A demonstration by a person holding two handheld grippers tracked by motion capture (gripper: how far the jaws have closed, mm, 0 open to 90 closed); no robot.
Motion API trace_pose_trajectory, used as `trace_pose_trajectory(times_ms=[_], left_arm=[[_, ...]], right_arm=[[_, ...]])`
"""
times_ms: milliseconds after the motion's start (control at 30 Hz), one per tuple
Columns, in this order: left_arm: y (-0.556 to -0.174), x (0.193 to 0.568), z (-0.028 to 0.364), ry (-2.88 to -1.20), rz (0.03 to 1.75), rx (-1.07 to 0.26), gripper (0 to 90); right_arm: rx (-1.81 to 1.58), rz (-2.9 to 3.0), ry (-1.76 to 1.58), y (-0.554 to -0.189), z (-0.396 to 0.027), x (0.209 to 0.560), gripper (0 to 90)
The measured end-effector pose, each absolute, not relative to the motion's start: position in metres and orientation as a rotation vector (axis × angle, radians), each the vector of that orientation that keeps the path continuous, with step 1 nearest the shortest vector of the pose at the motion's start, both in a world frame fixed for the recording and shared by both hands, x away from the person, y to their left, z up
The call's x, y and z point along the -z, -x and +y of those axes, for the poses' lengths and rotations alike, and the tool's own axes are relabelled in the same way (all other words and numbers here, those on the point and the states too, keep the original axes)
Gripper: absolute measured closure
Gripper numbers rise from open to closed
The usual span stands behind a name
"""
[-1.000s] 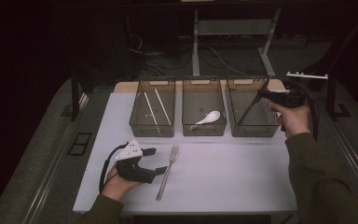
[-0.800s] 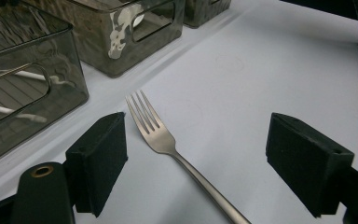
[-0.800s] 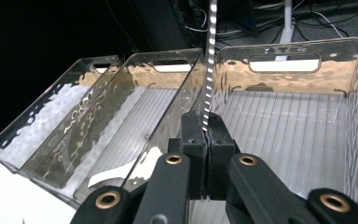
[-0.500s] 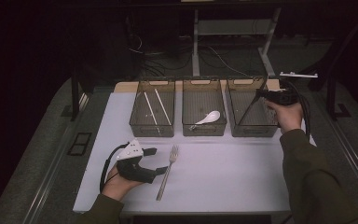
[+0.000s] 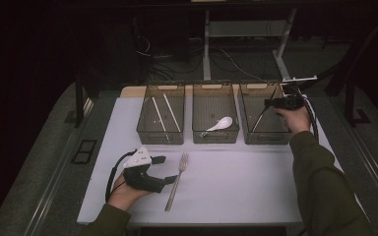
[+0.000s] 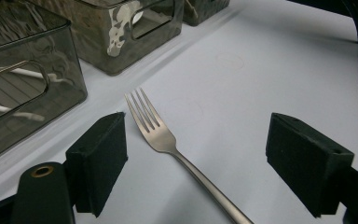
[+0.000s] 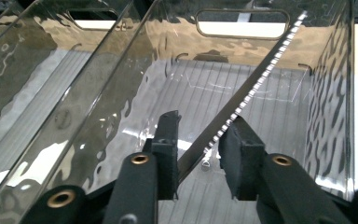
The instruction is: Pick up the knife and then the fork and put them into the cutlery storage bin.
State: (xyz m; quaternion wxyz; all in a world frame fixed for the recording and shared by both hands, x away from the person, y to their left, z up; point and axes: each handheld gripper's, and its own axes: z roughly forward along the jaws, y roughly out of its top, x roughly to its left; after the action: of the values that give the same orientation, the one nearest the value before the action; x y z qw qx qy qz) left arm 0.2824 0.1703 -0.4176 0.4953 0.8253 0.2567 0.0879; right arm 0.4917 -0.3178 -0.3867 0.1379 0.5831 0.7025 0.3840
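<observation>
Right hand-held gripper [image 7: 199, 154], jaws just opening, releases the serrated steel knife [image 7: 256, 88] into the right-hand smoky clear plastic bin [image 5: 263, 138]; we should withdraw straight back. Left hand-held gripper [image 6: 196, 158] stands open astride the steel fork [image 6: 161, 135] on the white worktop [image 5: 236, 187].

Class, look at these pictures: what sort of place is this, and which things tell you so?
Probably a lab or recording bench, not a kitchen: a white table in a dark room, three clear bins for sorting cutlery, cables on the floor and a metal stand behind.

Dim, dark surroundings; glare ripples across the clear bins [image 7: 121, 70].
</observation>
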Motion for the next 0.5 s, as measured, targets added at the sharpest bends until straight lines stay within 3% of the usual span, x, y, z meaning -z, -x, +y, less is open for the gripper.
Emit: trace_pose_trajectory(times_ms=[267, 500], left_arm=[[-0.2828, 0.4178, 0.17, -2.002, 0.622, -0.213, 19.4], [-0.2829, 0.4183, 0.1689, -2.003, 0.626, -0.209, 19.0]], right_arm=[[-1.049, 2.045, -1.691, -0.4913, -0.3181, 0.3883, 53.4], [-1.025, 2.045, -1.692, -0.4919, -0.3203, 0.3878, 46.8]])
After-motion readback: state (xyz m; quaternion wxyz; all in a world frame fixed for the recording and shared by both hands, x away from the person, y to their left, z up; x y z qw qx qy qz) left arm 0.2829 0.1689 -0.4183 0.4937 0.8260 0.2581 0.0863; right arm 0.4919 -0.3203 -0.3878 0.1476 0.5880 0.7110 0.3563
